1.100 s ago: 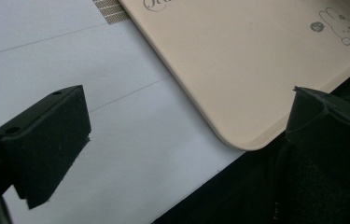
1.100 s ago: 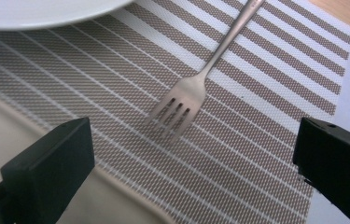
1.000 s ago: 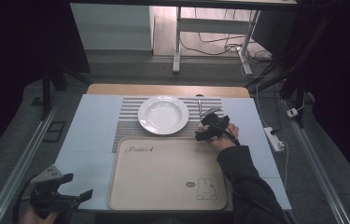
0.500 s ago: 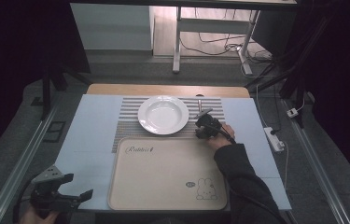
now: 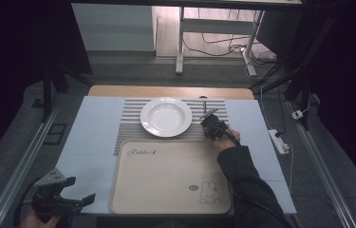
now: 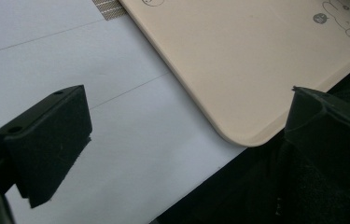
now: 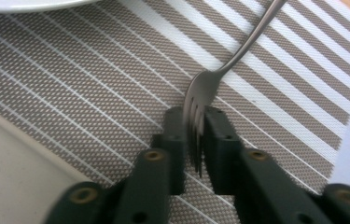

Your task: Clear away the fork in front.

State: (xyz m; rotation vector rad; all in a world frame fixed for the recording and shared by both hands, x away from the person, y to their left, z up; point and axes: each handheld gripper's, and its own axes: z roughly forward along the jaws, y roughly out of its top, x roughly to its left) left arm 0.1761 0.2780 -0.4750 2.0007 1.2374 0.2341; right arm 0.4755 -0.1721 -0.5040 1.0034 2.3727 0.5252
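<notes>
A metal fork (image 7: 210, 79) lies on the striped placemat (image 7: 93, 84), and my right gripper (image 7: 195, 126) has just closed its jaws on the tines, the handle running away up and right. In the high view that gripper (image 5: 210, 123) sits right of the white plate (image 5: 166, 116), on the mat (image 5: 128, 126). My left gripper (image 5: 73, 190) rests at the table's front left corner, open, with nothing between its jaws. In the left gripper view its pads (image 6: 51, 140) stand far apart over the pale blue table (image 6: 70, 60), beside a corner of the beige tray (image 6: 238, 60).
The beige tray (image 5: 171, 175) with a rabbit drawing covers the front middle of the table. The plate's rim (image 7: 28, 4) shows at the top left of the right gripper view. A white power strip (image 5: 280, 141) lies off the table's right edge.
The right gripper's jaws have closed onto the fork's tines. Neither hand has shifted, and the left gripper stays open at the front left.
</notes>
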